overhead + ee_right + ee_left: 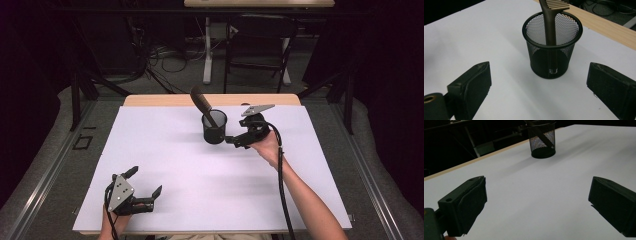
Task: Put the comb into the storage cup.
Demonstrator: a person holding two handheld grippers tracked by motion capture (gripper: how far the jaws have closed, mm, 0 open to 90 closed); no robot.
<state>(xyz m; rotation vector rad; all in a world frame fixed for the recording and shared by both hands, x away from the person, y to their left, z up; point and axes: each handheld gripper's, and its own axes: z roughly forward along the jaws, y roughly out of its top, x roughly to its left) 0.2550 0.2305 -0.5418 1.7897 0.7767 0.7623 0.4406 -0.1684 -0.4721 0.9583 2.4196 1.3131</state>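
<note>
A dark room surrounds the white-topped table (165,165) with its wooden far edge. Beyond that edge, a black folding chair (257,47) stands on grey floor (190,75), beside a white desk leg (207,50) and tangled cables (160,57).

High view above the table (165,165); both claw views low, sharing the mesh cup (552,47).

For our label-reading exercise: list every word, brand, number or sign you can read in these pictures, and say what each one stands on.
No readable text anywhere.
Mesh cup: a small pale mark low on its wall, too blurred to read.
Brown comb standing in it: no lettering visible.
White table cover: blank.
</note>
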